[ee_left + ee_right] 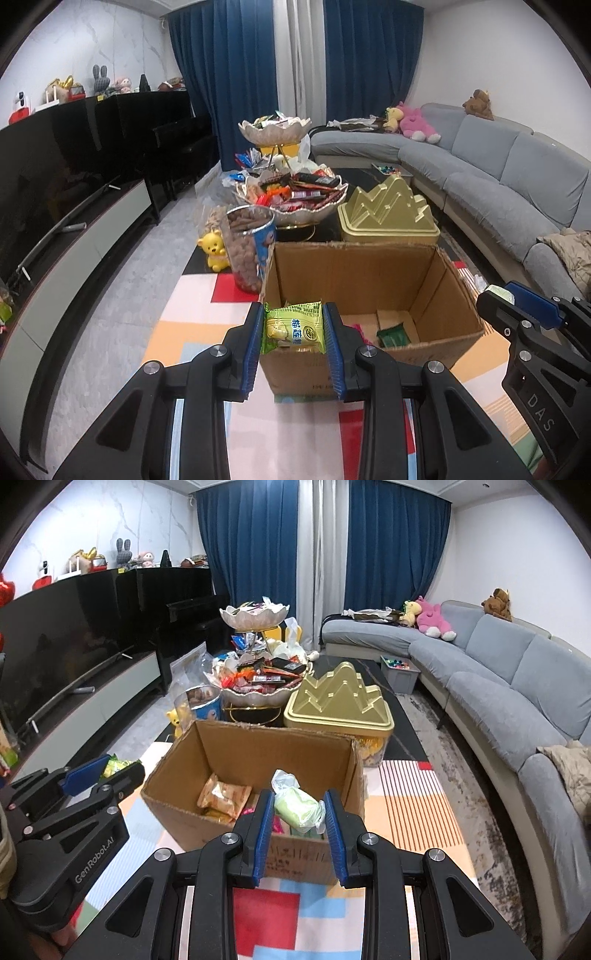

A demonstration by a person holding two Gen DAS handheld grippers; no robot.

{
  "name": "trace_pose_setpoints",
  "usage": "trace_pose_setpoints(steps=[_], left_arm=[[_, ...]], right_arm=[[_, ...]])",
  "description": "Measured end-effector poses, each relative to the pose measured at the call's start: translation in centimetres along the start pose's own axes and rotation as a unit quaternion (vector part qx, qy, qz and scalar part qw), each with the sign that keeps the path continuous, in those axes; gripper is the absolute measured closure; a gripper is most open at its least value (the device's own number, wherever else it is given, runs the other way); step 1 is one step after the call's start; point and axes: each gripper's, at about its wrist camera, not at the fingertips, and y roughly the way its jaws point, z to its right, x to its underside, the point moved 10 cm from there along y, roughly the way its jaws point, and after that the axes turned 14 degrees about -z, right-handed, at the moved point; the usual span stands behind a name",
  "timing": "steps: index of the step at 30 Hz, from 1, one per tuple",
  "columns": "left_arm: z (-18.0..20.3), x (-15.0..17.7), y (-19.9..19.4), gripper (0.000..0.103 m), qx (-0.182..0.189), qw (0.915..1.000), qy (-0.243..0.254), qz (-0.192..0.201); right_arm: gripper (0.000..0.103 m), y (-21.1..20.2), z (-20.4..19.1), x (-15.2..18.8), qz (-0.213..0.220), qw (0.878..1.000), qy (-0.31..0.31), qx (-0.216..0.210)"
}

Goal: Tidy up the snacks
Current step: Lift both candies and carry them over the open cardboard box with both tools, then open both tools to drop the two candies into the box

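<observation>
My left gripper [294, 325] is shut on a green-yellow snack packet [293, 326], held at the near left corner of an open cardboard box [369, 266]. My right gripper [300, 808] is shut on a pale green wrapped snack [298, 805], held over the box's near rim [207, 818]. Inside the box lie an orange packet [221, 797] and a dark green packet [393, 334]. The left gripper also shows in the right wrist view [110, 771], left of the box. The right gripper also shows in the left wrist view [517, 306], right of the box.
Behind the box stand a tiered bowl stand full of snacks [295, 195], a gold mountain-shaped tin [388, 218], a clear jar of brown snacks [249, 247] and a yellow bear toy [214, 251]. A grey sofa [498, 672] runs along the right; a TV cabinet [74, 236] on the left.
</observation>
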Motion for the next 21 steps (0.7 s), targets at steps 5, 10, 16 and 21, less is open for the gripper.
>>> trace_pose_setpoints(steps=[5,10,16,21], left_arm=[[0.3,-1.5,0.6,0.071,0.002,1.0000,0.007,0.003],[0.7,-2.8,1.6,0.071,0.003,0.9999,0.013,0.001],[1.1,-3.6,3.1,0.071,0.007,0.9997,0.021,-0.010],[1.2,-3.7,4.7,0.071,0.010,0.9992,0.027,-0.027]], right_arm=[[0.074,0.6,0.4,-1.3,-0.001,1.000,0.002,0.004],[0.074,1.4,0.9,-2.0,-0.009,1.000,0.008,0.005],[0.074,3.1,1.4,-2.7,-0.029,0.999,0.012,0.006],[0.074,5.2,1.5,-2.7,-0.059,0.998,0.013,0.003]])
